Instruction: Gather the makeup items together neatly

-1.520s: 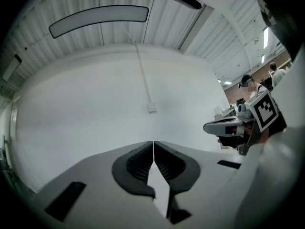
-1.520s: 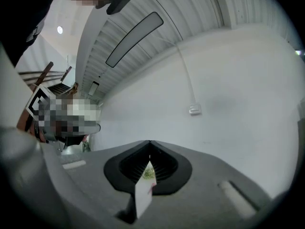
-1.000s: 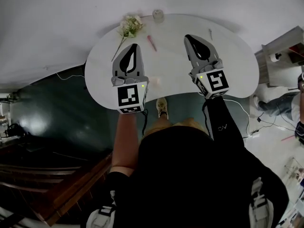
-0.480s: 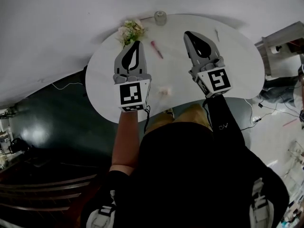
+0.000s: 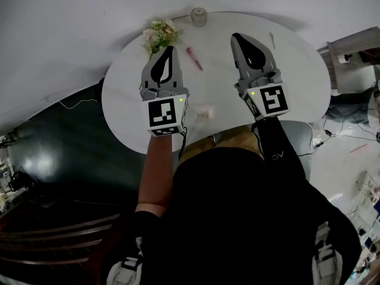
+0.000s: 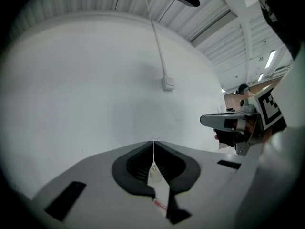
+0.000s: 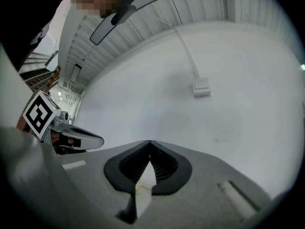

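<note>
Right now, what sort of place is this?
Likely a workshop hall set up for recording: white table against a bare wall, loose cables on the floor, corrugated ceiling with strip lights.

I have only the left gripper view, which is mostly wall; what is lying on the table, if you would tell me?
Observer: Flowers lie at the far edge of the table, just beyond the left hand-held gripper.
Operator: Is anything nearer the person?
Observer: A small pale wad lies by the near edge, between the two arms.
Operator: Does the right hand-held gripper hold anything?
Observer: No; its own view shows the jaws together and empty.
</note>
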A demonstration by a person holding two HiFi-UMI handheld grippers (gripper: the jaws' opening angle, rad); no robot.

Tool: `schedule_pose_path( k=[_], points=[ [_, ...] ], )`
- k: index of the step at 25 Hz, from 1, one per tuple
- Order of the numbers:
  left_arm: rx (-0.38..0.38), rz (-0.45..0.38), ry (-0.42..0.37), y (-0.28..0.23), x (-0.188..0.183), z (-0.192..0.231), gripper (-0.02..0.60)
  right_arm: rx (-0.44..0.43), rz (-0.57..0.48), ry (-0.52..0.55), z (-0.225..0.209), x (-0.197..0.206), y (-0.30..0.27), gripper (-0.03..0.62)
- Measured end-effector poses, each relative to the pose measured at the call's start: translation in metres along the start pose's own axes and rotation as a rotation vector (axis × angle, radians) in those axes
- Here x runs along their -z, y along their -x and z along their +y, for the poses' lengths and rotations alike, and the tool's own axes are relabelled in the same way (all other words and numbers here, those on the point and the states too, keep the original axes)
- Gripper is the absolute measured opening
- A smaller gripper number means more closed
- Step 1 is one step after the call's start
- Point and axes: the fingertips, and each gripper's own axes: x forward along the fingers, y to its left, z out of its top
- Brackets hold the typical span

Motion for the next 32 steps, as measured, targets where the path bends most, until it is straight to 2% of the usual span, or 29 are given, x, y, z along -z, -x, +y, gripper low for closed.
schedule_pose_path(
  k=[5, 9, 13, 14, 15, 21, 26, 29, 32],
  points=[
    [0.009, 0.024, 0.005, -0.010, 0.004, -0.008, 0.011, 0.001, -0.024, -0.021, -0.010, -0.003, -0.009, 0.003],
    [0.025, 0.069, 0.029, -0.024, 0.020, -0.011, 0.011, 0.002, 0.006, -0.026, -0.018, 0.009, -0.014, 0.003],
    [0.037, 0.199, 0.117, -0.044, 0.070, -0.015, 0.024, 0.010, 0.030, -0.022, -0.028, 0.017, -0.010, 0.003],
    [0.050, 0.247, 0.138, -0.051, 0.087, -0.017, 0.113, 0.013, 0.039, -0.021, -0.030, 0.020, -0.009, 0.003],
    [0.061, 0.296, 0.151, -0.058, 0.105, -0.020, 0.149, 0.017, 0.046, -0.023, -0.032, 0.022, -0.008, 0.003],
    [0.065, 0.586, 0.184, -0.083, 0.208, -0.029, 0.172, 0.048, 0.070, -0.027, -0.048, 0.031, 0.000, 0.003],
    [0.047, 0.762, 0.235, -0.090, 0.269, -0.040, 0.178, 0.073, 0.095, -0.029, -0.059, 0.039, 0.007, 0.003],
    [0.032, 0.833, 0.232, -0.090, 0.297, -0.044, 0.181, 0.084, 0.102, -0.027, -0.063, 0.041, 0.011, 0.003],
    [0.004, 0.810, 0.165, -0.090, 0.300, -0.045, 0.158, 0.089, 0.107, -0.026, -0.067, 0.042, 0.013, 0.003]
  ],
)
